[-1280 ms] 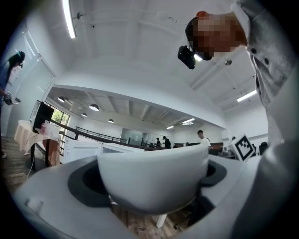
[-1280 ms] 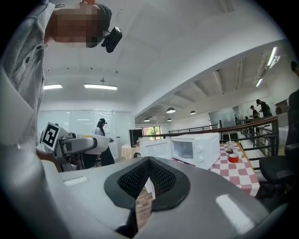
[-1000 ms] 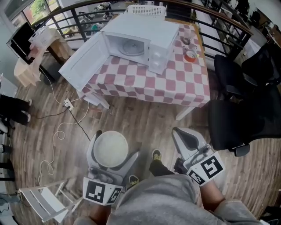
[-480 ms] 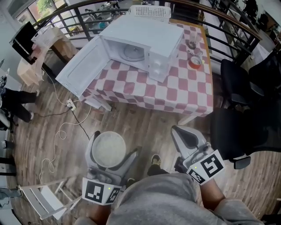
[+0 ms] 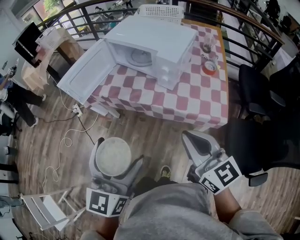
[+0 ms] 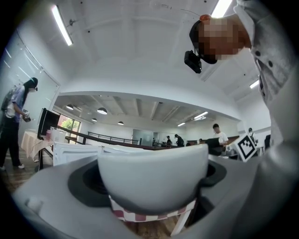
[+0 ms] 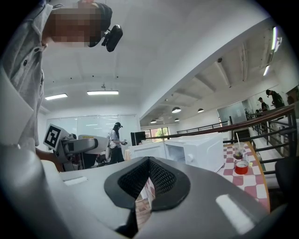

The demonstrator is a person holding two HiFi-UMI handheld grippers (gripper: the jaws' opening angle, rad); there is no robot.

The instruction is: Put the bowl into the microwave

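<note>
Left tool (image 5: 119, 152) clamped round white bowl (image 5: 113, 156), right tool (image 5: 191, 139) clenched empty, microwave (image 5: 157, 40) well ahead

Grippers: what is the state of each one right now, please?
Left gripper: closed on the bowl.
Right gripper: closed, holding nothing.

You've got one bowl (image 5: 112, 153), one microwave (image 5: 157, 42), one checked worktop (image 5: 187, 101), two grippers, left gripper (image 5: 115, 162) and right gripper (image 5: 194, 142), two black chairs (image 5: 257, 86), one red cup (image 5: 210, 68), one glass (image 5: 206, 47), one white basket (image 5: 159, 10).
</note>
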